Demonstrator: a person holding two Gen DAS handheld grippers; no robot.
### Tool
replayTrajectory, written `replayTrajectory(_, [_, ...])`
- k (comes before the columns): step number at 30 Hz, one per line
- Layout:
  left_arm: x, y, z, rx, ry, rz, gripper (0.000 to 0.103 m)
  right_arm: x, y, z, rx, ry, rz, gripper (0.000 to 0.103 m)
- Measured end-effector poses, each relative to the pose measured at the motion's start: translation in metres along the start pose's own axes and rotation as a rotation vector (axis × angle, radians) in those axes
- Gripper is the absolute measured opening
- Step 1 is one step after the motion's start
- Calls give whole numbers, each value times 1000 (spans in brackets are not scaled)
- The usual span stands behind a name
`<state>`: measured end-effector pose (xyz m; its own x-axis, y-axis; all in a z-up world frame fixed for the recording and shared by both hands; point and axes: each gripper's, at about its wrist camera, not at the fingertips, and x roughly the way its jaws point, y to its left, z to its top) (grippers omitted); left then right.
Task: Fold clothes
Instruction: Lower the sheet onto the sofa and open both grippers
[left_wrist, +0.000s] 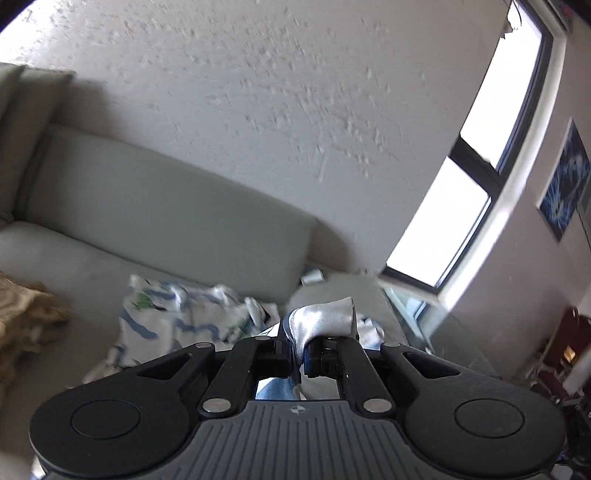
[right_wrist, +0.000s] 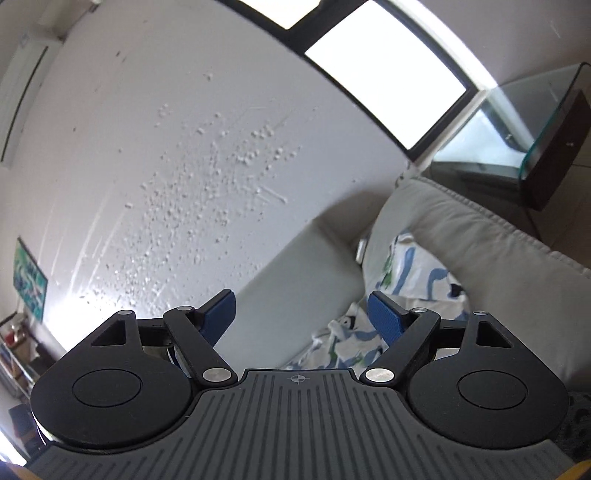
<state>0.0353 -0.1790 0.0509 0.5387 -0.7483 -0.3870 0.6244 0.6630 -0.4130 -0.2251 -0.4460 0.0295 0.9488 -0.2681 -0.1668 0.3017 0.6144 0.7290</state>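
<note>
1. Fabric first: our left gripper (left_wrist: 301, 354) has its fingers pinched on a fold of silvery satin cloth (left_wrist: 325, 317), which bunches up above the closed jaws.
2. Beyond it, we see a white garment with blue and green print (left_wrist: 177, 321) lying crumpled on the pale sofa (left_wrist: 147, 206), with a tan garment (left_wrist: 22, 314) at the seat's left edge.
3. Our right gripper (right_wrist: 301, 314) holds nothing, its blue pads (right_wrist: 384, 317) spread wide, the printed garment beside the right finger.
</note>
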Motion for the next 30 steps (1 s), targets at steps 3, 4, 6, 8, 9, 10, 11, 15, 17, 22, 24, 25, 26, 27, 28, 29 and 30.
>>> replayTrajectory(3, [41,-16,-24,4,53,-18,5,-3,-14,3,21,-5,-20,84])
replayTrajectory(4, [53,-22,-33,9,64,-23,5,-3,-18,3,26,-3,-26,84])
replayTrajectory(6, [76,-30,-49,-4,98,-40,5,-5,-24,4,29,-5,-39,84])
replayTrajectory(8, [92,-28,-61,-21,135,-52,5,-5,-29,5,24,-8,-54,84])
replayTrajectory(9, [96,-28,-68,-6,157,-39,5,-4,-31,5,21,-7,-59,84])
replayTrajectory(10, [101,-27,-73,18,195,-21,7,-3,-33,5,19,-7,-65,84])
replayTrajectory(11, [107,-27,-80,41,245,-2,17,-1,-34,5,15,0,-70,84])
replayTrajectory(15, [105,-22,-105,144,392,13,52,14,-39,1,-9,77,-110,84])
replayTrajectory(17, [90,-24,-115,219,413,-45,61,21,-43,-2,-22,109,-140,85])
replayTrajectory(22, [47,-25,-126,327,378,-143,72,43,-61,4,6,108,-231,85])
replayTrajectory(24, [38,-17,-127,308,366,-138,72,52,-66,9,17,101,-259,85])
replayTrajectory(25, [37,-12,-127,290,364,-124,72,57,-68,11,17,94,-266,85])
replayTrajectory(26, [38,-6,-128,271,364,-109,72,63,-71,14,15,92,-274,85])
replayTrajectory(27, [40,-1,-128,252,366,-90,71,69,-74,17,14,90,-282,85])
replayTrajectory(28, [43,4,-129,231,372,-73,70,76,-77,18,20,109,-291,85])
replayTrajectory(29, [46,9,-130,209,379,-62,68,83,-81,20,27,128,-299,85])
replayTrajectory(30, [48,14,-130,187,386,-51,66,90,-84,21,33,148,-308,83])
